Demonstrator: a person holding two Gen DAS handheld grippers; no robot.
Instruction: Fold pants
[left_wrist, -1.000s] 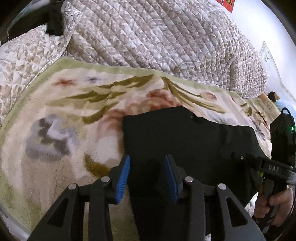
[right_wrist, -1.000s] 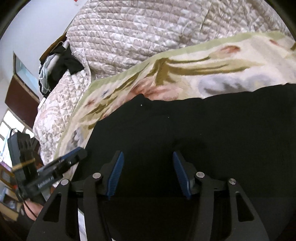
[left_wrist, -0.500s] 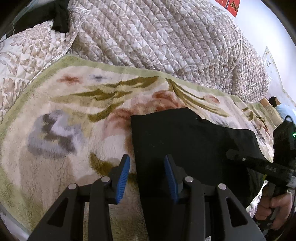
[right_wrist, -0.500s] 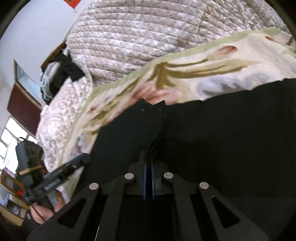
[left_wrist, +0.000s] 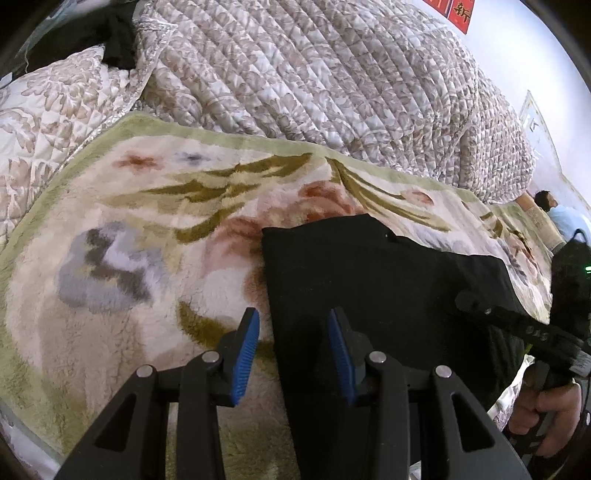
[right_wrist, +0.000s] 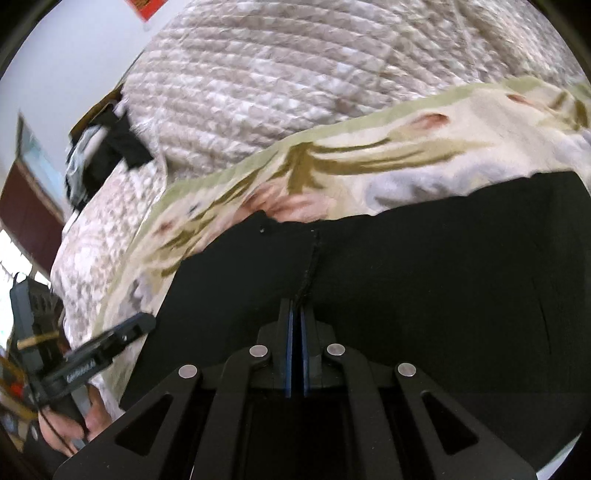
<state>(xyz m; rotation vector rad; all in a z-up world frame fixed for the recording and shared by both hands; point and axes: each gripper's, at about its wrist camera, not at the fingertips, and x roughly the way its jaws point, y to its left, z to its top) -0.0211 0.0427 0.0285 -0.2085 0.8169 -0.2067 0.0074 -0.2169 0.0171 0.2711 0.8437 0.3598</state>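
My right tool (right_wrist: 295, 325) is pinched tight on a ridge of the black pants (right_wrist: 424, 280) lying on the floral blanket (left_wrist: 129, 229); my left tool (left_wrist: 293, 343) hangs half open, straddling their edge, gripping nothing

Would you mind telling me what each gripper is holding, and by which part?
The right gripper pinches a raised fold of the black pants. The left gripper holds nothing, its jaws apart over the pants' edge.

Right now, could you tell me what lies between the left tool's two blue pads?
The left edge of the black fabric pants, lying on the fluffy floral blanket, runs between them; the left wrist view shows it.
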